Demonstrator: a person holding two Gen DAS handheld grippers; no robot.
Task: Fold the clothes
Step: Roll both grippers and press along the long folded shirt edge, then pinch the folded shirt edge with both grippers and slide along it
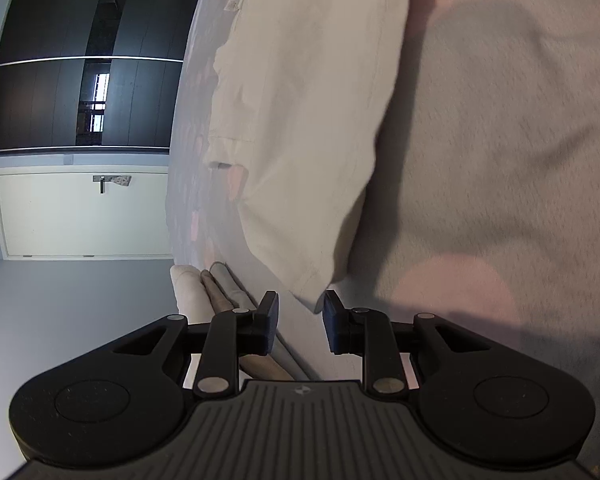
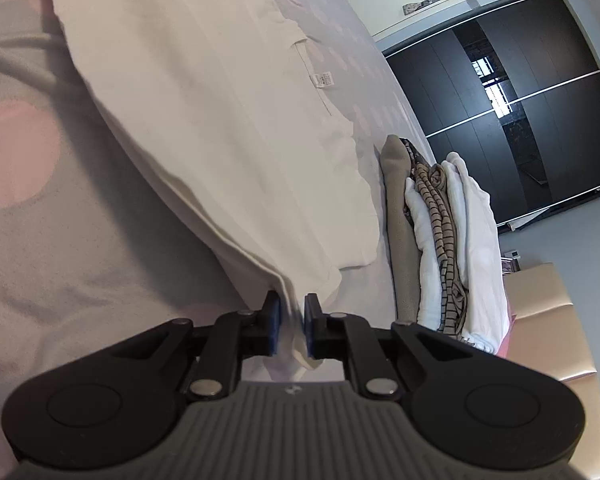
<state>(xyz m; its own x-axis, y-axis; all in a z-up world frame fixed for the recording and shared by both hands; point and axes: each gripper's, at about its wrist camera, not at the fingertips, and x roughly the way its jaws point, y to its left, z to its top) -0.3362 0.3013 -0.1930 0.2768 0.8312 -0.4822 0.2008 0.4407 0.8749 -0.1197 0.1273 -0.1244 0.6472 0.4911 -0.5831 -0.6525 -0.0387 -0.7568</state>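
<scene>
Fingers of the right gripper (image 2: 291, 328) stand close together with a hem corner of the cream garment (image 2: 220, 128) caught between the blue pads, so I read that corner as gripped. Those of the left gripper (image 1: 301, 322) are only partly apart: a pointed corner of the same garment (image 1: 300, 128) sits just beyond the tips, close against the right-hand finger (image 1: 334, 320), and I cannot tell whether it is caught or merely touching. In both wrist views the garment spreads away from the fingers across the grey bed sheet (image 2: 80, 240) with its pale pink dots, its long axis running from the near corners toward the far end, where a small label (image 2: 325, 79) shows. So the cloth lies ahead of both hands, each at a near corner. My judgement is that the next move carries this near edge over toward the far end, and the left corner needs a surer hold first. A stack of folded clothes (image 2: 440, 240) lies just right of the garment.
</scene>
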